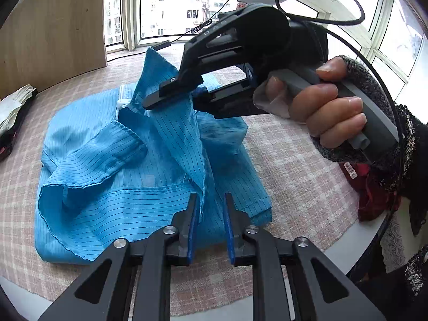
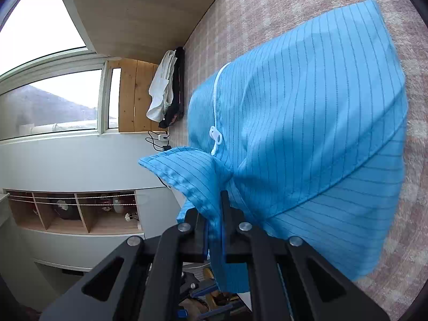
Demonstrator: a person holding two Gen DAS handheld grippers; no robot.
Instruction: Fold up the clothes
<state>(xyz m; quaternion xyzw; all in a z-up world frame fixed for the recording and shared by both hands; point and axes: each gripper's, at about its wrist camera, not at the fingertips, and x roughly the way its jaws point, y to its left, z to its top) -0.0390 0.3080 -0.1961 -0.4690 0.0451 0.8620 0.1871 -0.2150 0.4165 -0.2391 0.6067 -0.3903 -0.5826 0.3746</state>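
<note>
Blue pinstriped zip-front garment (image 1: 128, 176) hangs pinched in the right gripper (image 1: 171, 96); the left gripper (image 1: 211, 224) gapes narrowly, holding nothing, so thin fabric could slip, collapsing the fold.

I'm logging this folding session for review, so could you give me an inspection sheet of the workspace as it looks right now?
Surface: pink checked cloth covering a table with a pale rim.
Job's things: blue striped garment with a white zipper, partly folded, one part lifted.
Clutter: white and dark clothes piled at the far edge; red fabric near the person.
Grippers: right gripper shut on the raised fabric; left gripper open, low over the garment's near edge.
Cables: black cable looping from the right gripper; a charger with cords beyond the table.
Surroundings: windows, wooden panel, open shelving.
</note>
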